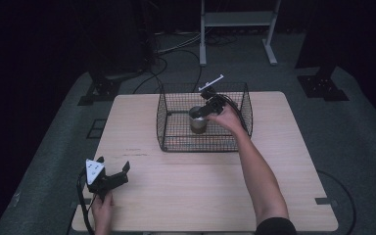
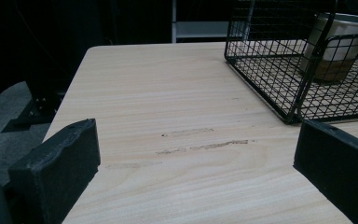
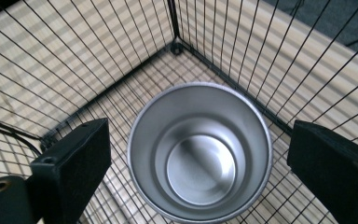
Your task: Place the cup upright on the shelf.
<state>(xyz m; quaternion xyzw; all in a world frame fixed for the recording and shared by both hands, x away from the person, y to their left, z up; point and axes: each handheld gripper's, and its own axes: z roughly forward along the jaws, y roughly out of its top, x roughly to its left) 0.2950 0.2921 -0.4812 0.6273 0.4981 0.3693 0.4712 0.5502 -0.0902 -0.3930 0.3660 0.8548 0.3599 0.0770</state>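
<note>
While my right gripper (image 3: 198, 154) hangs over the metal cup (image 3: 199, 151), its two black pads stand wide, one on each side of the cup's rim and clear of it, with bare gaps between pad and steel. I look straight down the cup's mouth in the right gripper view: it stands upright, open end up, and its inside is bare. The cup sits on the floor of the wire basket (image 3: 121, 56), toward the middle of it, near one corner post that shows beyond the rim.

From the high view, my right gripper (image 1: 206, 108) is just above the cup (image 1: 198, 120), my right hand (image 1: 227, 117) and forearm reaching over the basket's (image 1: 162, 122) right near side. The basket rests on the far middle of the wooden table (image 1: 200, 191).

My left gripper (image 1: 113, 172) rests low at the near left part of the table, well apart from the basket, held by my left hand (image 1: 102, 208). Its pads (image 2: 58, 168) are spread wide with nothing between them but bare tabletop (image 2: 168, 116); the basket (image 2: 261, 70) and cup (image 2: 338, 46) show farther off to the right.
</note>
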